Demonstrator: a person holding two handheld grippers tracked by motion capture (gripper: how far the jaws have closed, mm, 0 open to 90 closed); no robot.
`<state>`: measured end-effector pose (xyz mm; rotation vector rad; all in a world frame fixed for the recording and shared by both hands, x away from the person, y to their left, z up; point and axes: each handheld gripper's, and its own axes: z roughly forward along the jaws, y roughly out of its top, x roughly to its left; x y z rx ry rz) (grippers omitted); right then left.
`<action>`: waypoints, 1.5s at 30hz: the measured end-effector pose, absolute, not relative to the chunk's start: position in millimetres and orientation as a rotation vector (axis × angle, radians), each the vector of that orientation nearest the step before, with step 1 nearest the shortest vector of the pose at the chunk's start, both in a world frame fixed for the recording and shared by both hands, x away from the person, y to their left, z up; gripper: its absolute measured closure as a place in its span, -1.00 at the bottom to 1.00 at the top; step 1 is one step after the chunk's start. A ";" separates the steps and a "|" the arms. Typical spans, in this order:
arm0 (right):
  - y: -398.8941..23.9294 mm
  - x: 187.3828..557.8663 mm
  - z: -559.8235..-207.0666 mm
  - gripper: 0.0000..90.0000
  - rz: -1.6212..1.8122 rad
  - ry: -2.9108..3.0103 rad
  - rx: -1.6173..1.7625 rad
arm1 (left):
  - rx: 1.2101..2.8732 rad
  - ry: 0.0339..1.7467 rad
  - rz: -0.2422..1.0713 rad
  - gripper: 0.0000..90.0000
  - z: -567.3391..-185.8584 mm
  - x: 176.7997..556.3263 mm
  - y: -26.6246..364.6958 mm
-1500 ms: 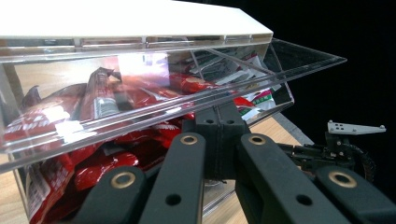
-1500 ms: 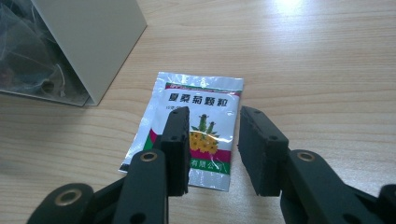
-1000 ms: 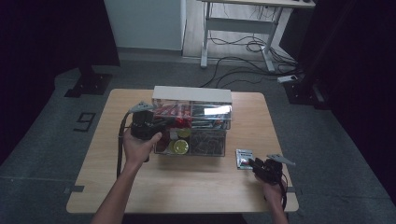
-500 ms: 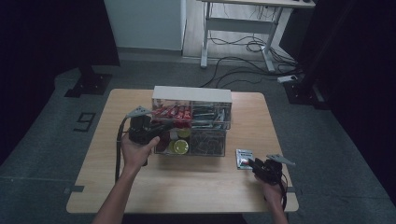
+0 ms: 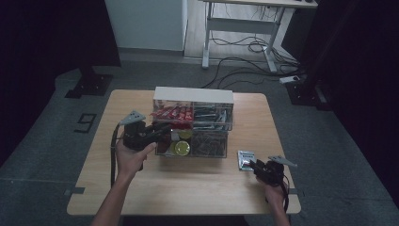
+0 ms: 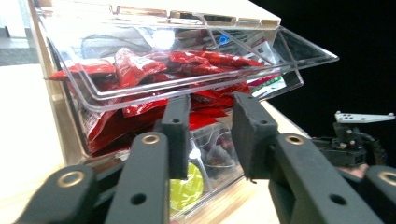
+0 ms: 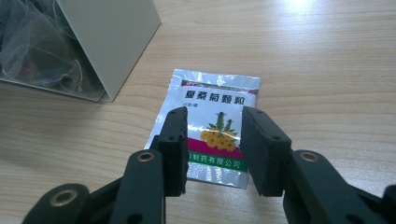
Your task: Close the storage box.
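The flat silver sachet with yellow flowers is lying at lower right on the table, bracketed by the right gripper, jaws spread, long axis running straight ahead between them.

Grey floor, white desk, trailing cables

Table count: one organiser, one loose sachet, two grippers

One clear drawer organiser is sitting on one wooden table, showing four compartments; one silver sachet is lying flat beside it; two hand-held grippers are working, left gripper, right gripper; red packets in the tilted-out drawer too piled to count.
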<state>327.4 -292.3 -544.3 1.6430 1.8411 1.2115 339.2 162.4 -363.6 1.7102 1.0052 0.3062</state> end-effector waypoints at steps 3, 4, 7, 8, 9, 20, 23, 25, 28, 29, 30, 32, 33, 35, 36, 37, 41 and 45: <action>-293.1 327.2 -544.5 0.35 1.209 1.841 1.648 | 1.705 0.995 0.328 0.30 -366.3 337.8 163.9; -293.3 327.3 -544.6 0.35 1.211 1.836 1.649 | 1.703 0.992 0.326 0.27 -366.9 337.5 164.5; -293.5 327.1 -544.5 0.35 1.211 1.835 1.649 | 1.700 0.982 0.333 0.19 -368.8 335.7 164.8; -293.6 327.0 -544.3 0.35 1.212 1.835 1.649 | 1.703 0.981 0.343 0.16 -369.3 334.7 164.6; -293.6 326.9 -544.2 0.35 1.214 1.833 1.649 | 1.702 0.981 0.346 0.15 -369.6 333.9 164.7; -293.5 327.0 -544.2 0.34 1.214 1.833 1.648 | 1.707 0.987 0.379 0.10 -369.7 327.3 171.1; -293.9 326.6 -543.9 0.33 1.216 1.829 1.651 | 1.709 0.991 0.384 0.10 -371.8 325.0 174.5; -294.6 326.1 -543.4 0.33 1.218 1.822 1.648 | 1.710 0.992 0.390 0.09 -373.7 323.5 177.1; -294.6 325.7 -542.9 0.33 1.220 1.818 1.645 | 1.709 1.000 0.395 0.09 -375.9 322.3 180.7; -294.5 325.6 -542.9 0.33 1.220 1.818 1.645 | 1.705 1.003 0.399 0.09 -376.4 321.9 182.0; -294.5 325.6 -543.0 0.33 1.220 1.819 1.645 | 1.704 1.005 0.400 0.09 -376.8 321.4 183.1; -294.6 325.5 -542.9 0.33 1.220 1.818 1.645 | 1.702 1.008 0.402 0.09 -377.8 320.0 185.8; -294.7 325.4 -542.8 0.33 1.221 1.817 1.646 | 1.699 1.009 0.404 0.09 -378.6 318.8 187.4; -294.9 325.3 -542.7 0.33 1.222 1.815 1.647 | 1.697 1.011 0.407 0.09 -380.1 317.0 189.9; -294.9 325.3 -542.7 0.33 1.221 1.815 1.647 | 1.697 1.013 0.408 0.09 -381.0 316.2 191.1; -294.9 325.3 -542.8 0.33 1.221 1.815 1.647 | 1.698 1.016 0.411 0.08 -381.9 315.5 192.3; -294.7 324.7 -542.3 0.33 1.222 1.814 1.641 | 1.706 1.022 0.424 0.07 -385.7 312.8 196.4; -296.1 322.8 -541.9 0.33 1.221 1.814 1.639 | 1.723 1.029 0.428 0.07 -392.2 311.6 201.0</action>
